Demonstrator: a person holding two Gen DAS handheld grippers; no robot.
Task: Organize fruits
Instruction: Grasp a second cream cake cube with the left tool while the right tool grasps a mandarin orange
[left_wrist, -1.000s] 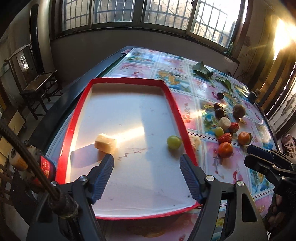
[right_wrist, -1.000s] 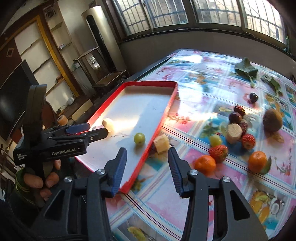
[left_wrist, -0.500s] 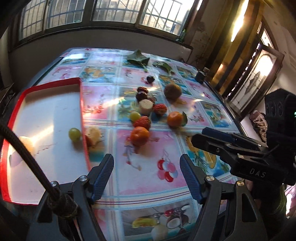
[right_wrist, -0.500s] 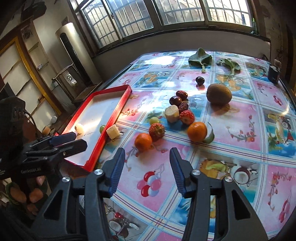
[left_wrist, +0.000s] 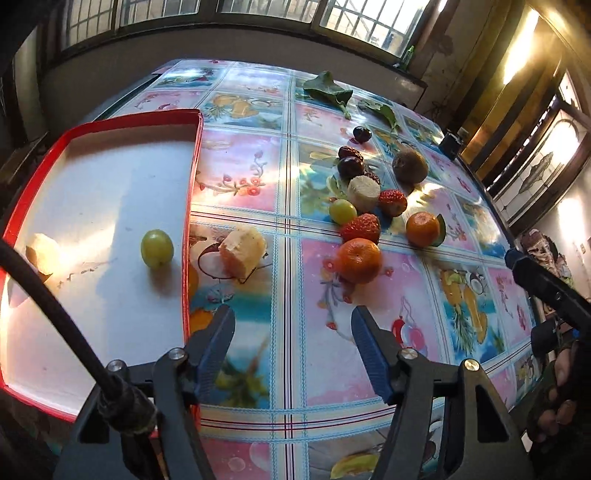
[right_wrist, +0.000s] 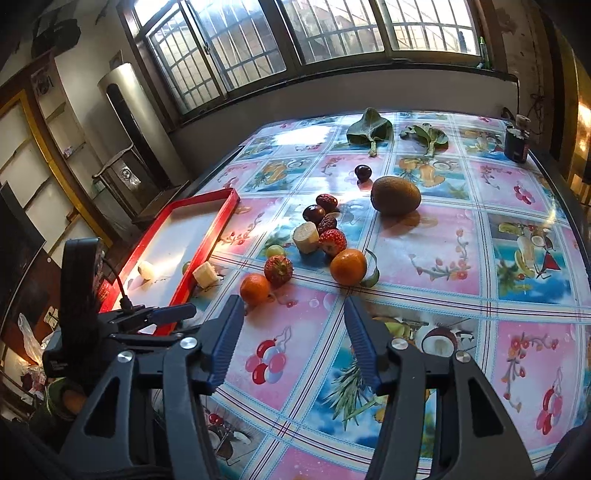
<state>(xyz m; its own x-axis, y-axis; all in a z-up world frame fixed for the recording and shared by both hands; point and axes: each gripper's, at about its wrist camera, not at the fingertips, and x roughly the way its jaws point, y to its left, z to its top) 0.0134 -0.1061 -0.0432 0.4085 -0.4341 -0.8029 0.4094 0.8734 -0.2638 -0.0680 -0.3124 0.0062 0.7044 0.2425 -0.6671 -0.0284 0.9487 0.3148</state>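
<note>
A red-rimmed tray (left_wrist: 192, 177) holds a green grape (left_wrist: 157, 248) and a pale fruit chunk (left_wrist: 42, 251). Another chunk (left_wrist: 242, 251) lies just outside its right rim. Further right are loose fruits: two tangerines (left_wrist: 357, 260) (right_wrist: 348, 266), strawberries (left_wrist: 361, 228), a grape (left_wrist: 342, 211), a banana slice (left_wrist: 364, 188), dark dates (left_wrist: 350, 166) and a kiwi (right_wrist: 396, 195). My left gripper (left_wrist: 291, 321) hovers over the cloth by the tray's rim, its jaws closing on nothing. My right gripper (right_wrist: 293, 306) hangs just short of a tangerine (right_wrist: 255, 288), jaws opening, empty.
Two green leaves (right_wrist: 369, 130) (right_wrist: 424, 134) and a small dark jar (right_wrist: 516, 144) lie at the table's far end. A dark cherry (right_wrist: 362, 171) sits alone past the dates. The left gripper's cable (left_wrist: 55, 306) crosses the tray. Windows line the far wall.
Both views swung off the tray toward the loose fruit; the left one then came back to the tray's right rim. The left jaws stand narrower, the right jaws wider.
</note>
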